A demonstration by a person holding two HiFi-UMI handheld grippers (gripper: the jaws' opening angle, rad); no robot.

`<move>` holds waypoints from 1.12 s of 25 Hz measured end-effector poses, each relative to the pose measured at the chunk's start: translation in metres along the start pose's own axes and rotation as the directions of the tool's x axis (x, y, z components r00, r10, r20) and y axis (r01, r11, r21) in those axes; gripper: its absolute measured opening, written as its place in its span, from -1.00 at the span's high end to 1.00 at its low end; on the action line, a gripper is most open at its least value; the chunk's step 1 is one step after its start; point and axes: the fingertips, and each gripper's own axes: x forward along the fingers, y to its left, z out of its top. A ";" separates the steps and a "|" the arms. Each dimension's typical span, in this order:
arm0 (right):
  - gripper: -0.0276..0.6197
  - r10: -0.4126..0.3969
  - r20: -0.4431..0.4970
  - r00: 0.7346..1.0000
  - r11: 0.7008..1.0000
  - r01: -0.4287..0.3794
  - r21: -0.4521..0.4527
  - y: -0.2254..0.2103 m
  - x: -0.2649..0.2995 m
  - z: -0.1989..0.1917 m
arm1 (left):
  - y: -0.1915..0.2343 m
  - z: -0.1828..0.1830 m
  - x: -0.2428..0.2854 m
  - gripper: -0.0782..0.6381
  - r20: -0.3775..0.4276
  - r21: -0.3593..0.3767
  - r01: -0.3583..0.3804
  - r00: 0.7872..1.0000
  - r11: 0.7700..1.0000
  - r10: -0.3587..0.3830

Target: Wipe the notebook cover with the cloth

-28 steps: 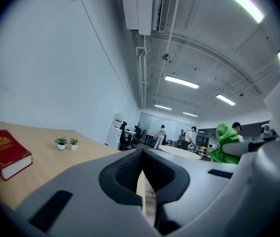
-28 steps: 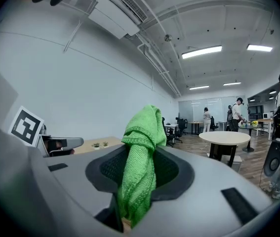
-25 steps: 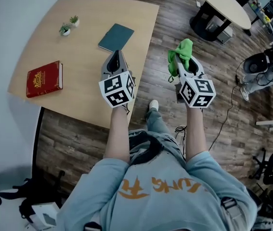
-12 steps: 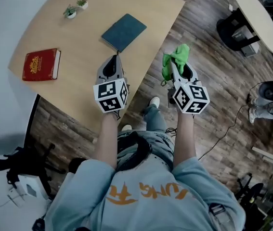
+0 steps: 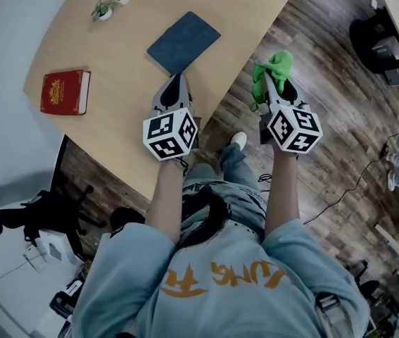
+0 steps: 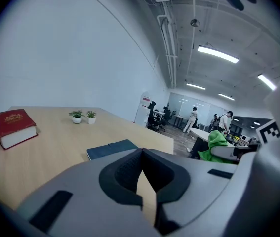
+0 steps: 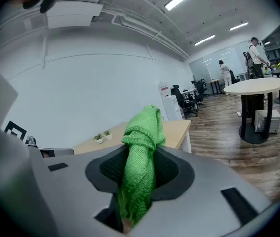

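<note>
A dark teal notebook [image 5: 184, 41] lies flat on the wooden table [image 5: 122, 125], near its right edge; it also shows in the left gripper view as the notebook [image 6: 111, 148]. My left gripper [image 5: 176, 86] hovers just short of the notebook, jaws shut with nothing between them. My right gripper [image 5: 270, 83] is off the table, over the floor, shut on a bunched green cloth [image 5: 271, 73]. In the right gripper view the cloth [image 7: 140, 169] sticks up between the jaws.
A red book [image 5: 65, 91] lies at the table's left side. Two small potted plants [image 5: 110, 2] stand at the far edge. A round table [image 7: 255, 85] stands on the wood floor to the right. People stand far off in the office.
Both grippers have moved forward and slightly right toward the notebook's end of the table. The head view has shifted; the cloth stays held in the right gripper.
</note>
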 end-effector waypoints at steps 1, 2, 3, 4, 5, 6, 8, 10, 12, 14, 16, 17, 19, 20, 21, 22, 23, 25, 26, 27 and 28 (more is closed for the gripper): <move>0.55 0.021 -0.012 1.000 1.000 -0.021 -0.009 0.001 0.007 0.001 | 0.001 -0.001 0.002 0.74 0.000 -0.006 -0.017 1.000 1.000 0.017; 0.55 0.044 -0.024 0.999 0.999 -0.045 -0.018 0.004 0.014 0.001 | 0.002 -0.002 0.004 0.74 0.000 -0.011 -0.035 0.999 0.999 0.035; 0.55 0.067 -0.038 0.997 0.997 -0.068 -0.028 0.008 0.020 0.001 | 0.004 -0.004 0.006 0.74 0.000 -0.016 -0.053 0.999 0.998 0.053; 0.55 0.089 -0.053 0.995 0.995 -0.091 -0.039 0.013 0.026 -0.001 | 0.008 -0.006 0.007 0.74 -0.002 -0.019 -0.069 0.998 0.997 0.069; 0.55 0.109 -0.067 0.992 0.992 -0.113 -0.048 0.018 0.032 -0.003 | 0.012 -0.008 0.008 0.74 -0.004 -0.021 -0.084 0.996 0.996 0.084; 0.55 0.128 -0.080 0.989 0.990 -0.133 -0.055 0.024 0.039 -0.005 | 0.017 -0.009 0.008 0.74 -0.004 -0.026 -0.098 0.995 0.995 0.098; 0.55 0.166 -0.106 0.980 0.982 -0.174 -0.069 0.040 0.056 -0.007 | 0.032 -0.009 0.008 0.74 0.000 -0.045 -0.128 0.992 0.991 0.128; 0.55 0.206 -0.144 0.968 0.969 -0.222 -0.106 0.062 0.070 -0.012 | 0.049 -0.013 0.005 0.74 -0.003 -0.079 -0.167 0.986 0.983 0.168; 0.55 0.242 -0.197 0.950 0.945 -0.276 -0.173 0.086 0.081 -0.019 | 0.061 -0.020 0.001 0.74 -0.015 -0.119 -0.197 0.980 0.973 0.197; 0.55 0.272 -0.244 0.931 0.916 -0.328 -0.232 0.109 0.090 -0.025 | 0.067 -0.029 0.000 0.74 -0.028 -0.145 -0.210 0.978 0.967 0.208; 0.55 0.298 -0.279 0.913 0.886 -0.373 -0.276 0.130 0.101 -0.028 | 0.075 -0.035 0.002 0.74 -0.034 -0.169 -0.217 0.976 0.962 0.214; 0.55 0.308 -0.293 0.905 0.872 -0.392 -0.292 0.139 0.107 -0.029 | 0.080 -0.036 0.004 0.74 -0.033 -0.180 -0.221 0.975 0.958 0.218; 0.55 0.320 -0.318 0.892 0.854 -0.417 -0.311 0.153 0.117 -0.033 | 0.093 -0.035 0.006 0.74 -0.031 -0.201 -0.228 0.973 0.953 0.227; 0.55 0.323 -0.332 0.886 0.846 -0.428 -0.319 0.159 0.121 -0.036 | 0.100 -0.036 0.007 0.74 -0.031 -0.211 -0.233 0.972 0.949 0.232; 0.55 0.324 -0.348 0.880 0.836 -0.438 -0.329 0.165 0.124 -0.041 | 0.106 -0.037 0.007 0.74 -0.033 -0.220 -0.241 0.970 0.945 0.240; 0.55 0.324 -0.366 0.872 0.825 -0.450 -0.341 0.170 0.128 -0.046 | 0.112 -0.039 0.007 0.74 -0.037 -0.225 -0.251 0.968 0.942 0.249; 0.55 0.323 -0.385 0.865 0.813 -0.462 -0.354 0.175 0.132 -0.051 | 0.117 -0.041 0.008 0.74 -0.041 -0.227 -0.259 0.966 0.939 0.257; 0.55 0.318 -0.418 0.851 0.793 -0.480 -0.375 0.183 0.139 -0.060 | 0.122 -0.045 0.012 0.74 -0.047 -0.228 -0.267 0.964 0.936 0.263; 0.55 0.315 -0.433 0.845 0.783 -0.489 -0.384 0.187 0.143 -0.064 | 0.124 -0.046 0.014 0.74 -0.049 -0.233 -0.268 0.963 0.935 0.264; 0.55 0.311 -0.448 0.838 0.773 -0.497 -0.393 0.190 0.147 -0.068 | 0.127 -0.048 0.016 0.74 -0.051 -0.241 -0.269 0.963 0.933 0.264; 0.55 0.308 -0.462 0.832 0.763 -0.506 -0.402 0.193 0.150 -0.073 | 0.130 -0.050 0.018 0.74 -0.054 -0.252 -0.270 0.963 0.929 0.265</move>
